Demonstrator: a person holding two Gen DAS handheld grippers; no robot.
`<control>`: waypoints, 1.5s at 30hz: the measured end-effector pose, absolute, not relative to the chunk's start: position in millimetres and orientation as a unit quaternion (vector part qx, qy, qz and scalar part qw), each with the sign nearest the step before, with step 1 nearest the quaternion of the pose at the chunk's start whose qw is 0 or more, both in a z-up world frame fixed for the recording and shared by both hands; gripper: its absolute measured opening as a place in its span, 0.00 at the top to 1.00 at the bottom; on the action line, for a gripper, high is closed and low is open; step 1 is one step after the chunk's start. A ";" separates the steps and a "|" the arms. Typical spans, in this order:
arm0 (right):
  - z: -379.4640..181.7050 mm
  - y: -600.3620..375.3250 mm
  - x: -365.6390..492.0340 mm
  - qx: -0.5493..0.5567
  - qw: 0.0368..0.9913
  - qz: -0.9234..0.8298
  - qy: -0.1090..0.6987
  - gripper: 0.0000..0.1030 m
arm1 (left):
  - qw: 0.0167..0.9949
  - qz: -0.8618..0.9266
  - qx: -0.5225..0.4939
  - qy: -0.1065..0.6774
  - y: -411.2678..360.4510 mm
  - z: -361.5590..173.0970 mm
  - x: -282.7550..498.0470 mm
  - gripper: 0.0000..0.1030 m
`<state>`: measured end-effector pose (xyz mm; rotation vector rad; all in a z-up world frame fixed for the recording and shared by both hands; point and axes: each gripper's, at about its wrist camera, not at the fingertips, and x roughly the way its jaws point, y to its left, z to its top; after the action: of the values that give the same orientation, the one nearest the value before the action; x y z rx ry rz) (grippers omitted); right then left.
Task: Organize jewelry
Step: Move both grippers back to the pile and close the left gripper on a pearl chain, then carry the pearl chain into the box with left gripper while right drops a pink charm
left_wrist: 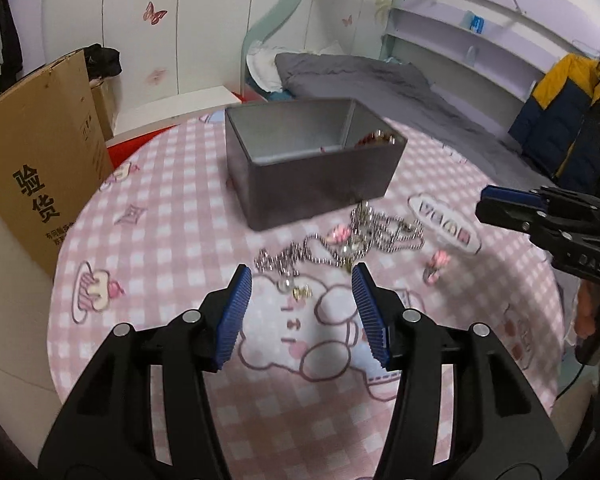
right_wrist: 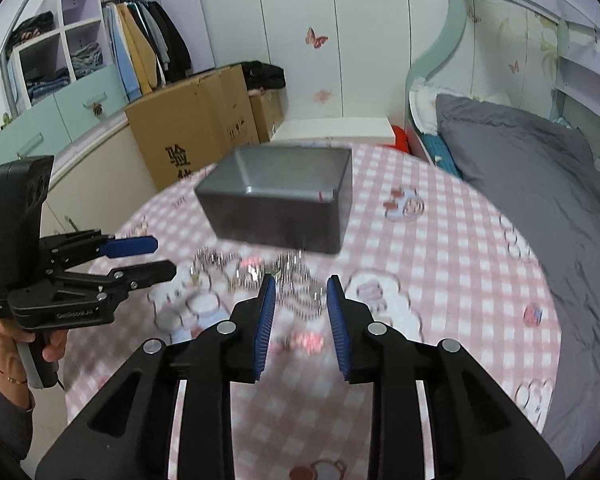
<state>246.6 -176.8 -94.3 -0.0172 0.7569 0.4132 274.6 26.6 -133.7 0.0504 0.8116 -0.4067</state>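
Note:
A grey metal box (left_wrist: 300,160) stands open on the pink checked tablecloth (left_wrist: 160,240); it also shows in the right wrist view (right_wrist: 280,200). A tangle of silver bead chains (left_wrist: 352,240) with small pink charms lies just in front of it, blurred in the right wrist view (right_wrist: 296,280). A small gold piece (left_wrist: 300,291) lies nearer. My left gripper (left_wrist: 302,276) is open and empty, just short of the chains; it shows from the side in the right wrist view (right_wrist: 164,258). My right gripper (right_wrist: 301,286) is open and empty over the chains, and shows in the left wrist view (left_wrist: 486,200).
A pink earring (left_wrist: 436,266) lies right of the chains. A cardboard box (left_wrist: 36,152) stands left of the table, a bed with a grey cover (right_wrist: 520,168) to the right. A wardrobe with hanging clothes (right_wrist: 140,52) is at the back.

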 end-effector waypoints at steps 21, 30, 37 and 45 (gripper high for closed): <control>-142.3 -171.7 233.3 -0.043 0.891 0.205 0.402 0.63 | 0.888 -0.174 0.023 0.425 18.6 -164.7 291.2 0.86; -144.4 -152.5 238.3 -0.082 0.891 0.195 0.402 0.50 | 0.887 -0.199 0.005 0.417 22.4 -158.7 282.8 0.91; -151.6 -141.7 254.8 -0.107 0.880 0.200 0.418 0.61 | 0.882 -0.223 -0.021 0.415 26.6 -150.3 282.1 0.91; -150.1 -142.8 248.1 -0.115 0.882 0.195 0.413 0.64 | 0.878 -0.245 -0.043 0.408 31.0 -138.0 282.6 0.91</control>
<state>248.1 -142.8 -150.1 -0.2391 0.8600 0.4065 282.6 31.0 -138.0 -0.0886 0.8515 -0.5102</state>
